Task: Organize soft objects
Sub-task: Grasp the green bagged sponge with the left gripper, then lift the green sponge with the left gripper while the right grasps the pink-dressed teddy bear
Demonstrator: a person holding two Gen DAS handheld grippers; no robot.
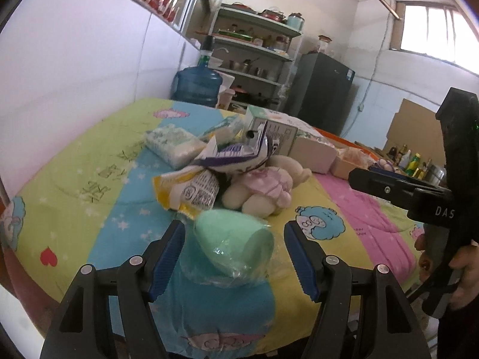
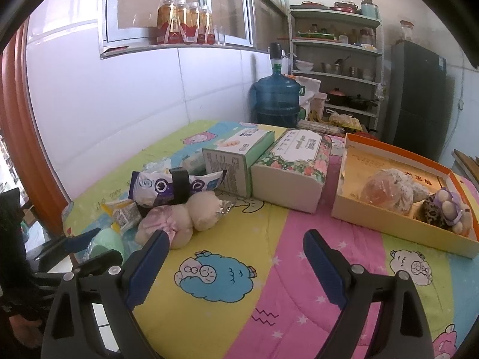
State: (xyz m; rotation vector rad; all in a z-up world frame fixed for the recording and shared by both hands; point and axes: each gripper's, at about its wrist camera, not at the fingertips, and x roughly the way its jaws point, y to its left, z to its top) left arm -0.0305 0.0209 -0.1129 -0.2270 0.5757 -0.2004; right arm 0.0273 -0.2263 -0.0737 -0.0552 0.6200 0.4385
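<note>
Mint egg-ish sponge [image 1: 233, 243], plastic-wrapped.

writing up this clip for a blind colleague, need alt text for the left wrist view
The left gripper, jaws open, straddles a plastic-wrapped mint-green sponge on a cartoon-print quilt. Behind it lie snack packets and a plush toy.
</note>
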